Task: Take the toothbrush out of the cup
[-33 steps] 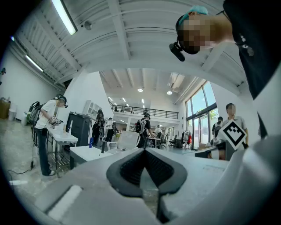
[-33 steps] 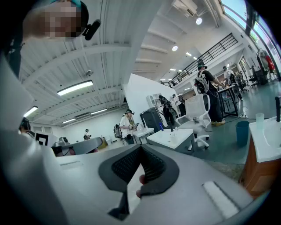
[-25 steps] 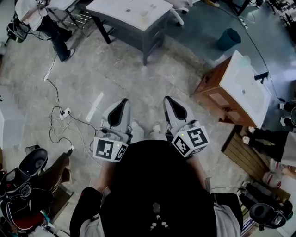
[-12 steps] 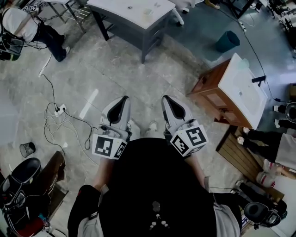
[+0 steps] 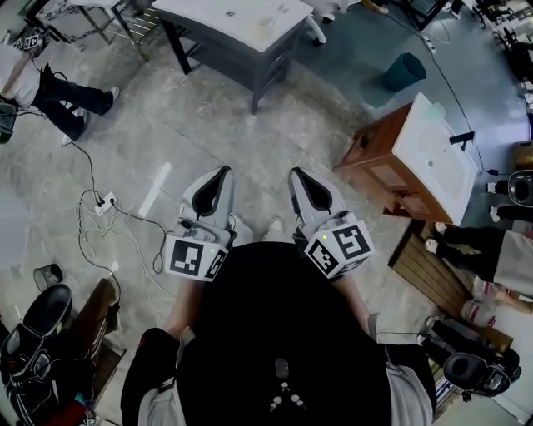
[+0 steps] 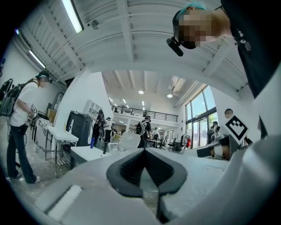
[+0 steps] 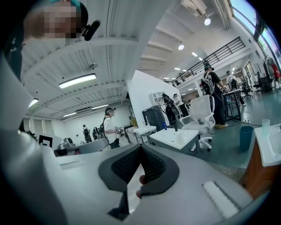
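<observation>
Neither view shows a toothbrush that I can make out. A small pale cup (image 5: 266, 22) stands on the grey table (image 5: 218, 18) far ahead. A clear cup (image 7: 265, 123) stands on the white sink counter (image 5: 441, 158) at the right. My left gripper (image 5: 218, 177) and right gripper (image 5: 297, 177) are held side by side close to the body, pointing forward over the floor, far from both cups. In the left gripper view the left gripper (image 6: 144, 151) has its dark pads (image 6: 129, 169) meeting at the tip. The right gripper (image 7: 140, 149) is likewise shut, with nothing held.
A wooden sink cabinet (image 5: 379, 166) stands ahead at the right, with a teal bin (image 5: 404, 71) beyond it. Cables and a power strip (image 5: 104, 204) lie on the floor at left. A person (image 5: 50, 91) stands at the far left. A wooden pallet (image 5: 433, 270) lies at right.
The head view has shifted: the sink cabinet and table have drifted slightly left and the person at far left has moved toward the edge. Both grippers stay shut, held the same way.
</observation>
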`<state>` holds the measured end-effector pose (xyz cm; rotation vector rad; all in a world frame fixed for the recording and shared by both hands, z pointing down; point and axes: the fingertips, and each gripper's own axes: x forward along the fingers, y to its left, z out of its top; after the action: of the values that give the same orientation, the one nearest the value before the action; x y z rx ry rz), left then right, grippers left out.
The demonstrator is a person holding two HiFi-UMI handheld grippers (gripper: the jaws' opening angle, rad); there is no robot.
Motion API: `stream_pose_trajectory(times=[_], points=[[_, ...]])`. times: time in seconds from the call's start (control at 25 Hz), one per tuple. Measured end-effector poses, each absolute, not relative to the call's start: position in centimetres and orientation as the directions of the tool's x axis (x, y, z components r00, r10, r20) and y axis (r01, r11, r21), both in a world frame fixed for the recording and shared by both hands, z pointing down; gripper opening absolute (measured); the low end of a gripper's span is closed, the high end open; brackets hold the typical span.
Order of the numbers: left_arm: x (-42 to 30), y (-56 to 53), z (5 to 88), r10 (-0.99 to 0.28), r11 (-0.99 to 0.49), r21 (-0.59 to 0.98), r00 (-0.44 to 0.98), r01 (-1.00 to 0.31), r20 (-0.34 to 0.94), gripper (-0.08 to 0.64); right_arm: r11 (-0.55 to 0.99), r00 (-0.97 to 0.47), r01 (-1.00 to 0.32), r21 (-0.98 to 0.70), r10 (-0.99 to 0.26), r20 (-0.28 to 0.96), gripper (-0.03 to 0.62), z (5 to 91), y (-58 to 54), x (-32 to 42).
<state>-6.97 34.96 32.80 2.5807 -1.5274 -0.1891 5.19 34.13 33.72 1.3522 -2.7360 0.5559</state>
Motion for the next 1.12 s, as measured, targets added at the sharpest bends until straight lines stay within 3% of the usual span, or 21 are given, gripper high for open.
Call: stream_pose_trajectory(times=[0.4, 1.12], points=[[-10.4, 34.0, 32.6, -0.865, -0.500, 0.156, 0.498, -0.852, -0.050, 0.002, 0.532, -0.589, -0.791, -0.302, -0.796, 0.141, 0.002, 33.1, 33.3, 2.1], [-12.7, 32.2, 32.9, -0.857, -0.514, 0.172, 0.513, -0.840, -0.052, 0.002, 0.522, -0.575, -0.807, -0.275, -0.800, 0.171, 0.002, 33.6, 32.1, -0.1]])
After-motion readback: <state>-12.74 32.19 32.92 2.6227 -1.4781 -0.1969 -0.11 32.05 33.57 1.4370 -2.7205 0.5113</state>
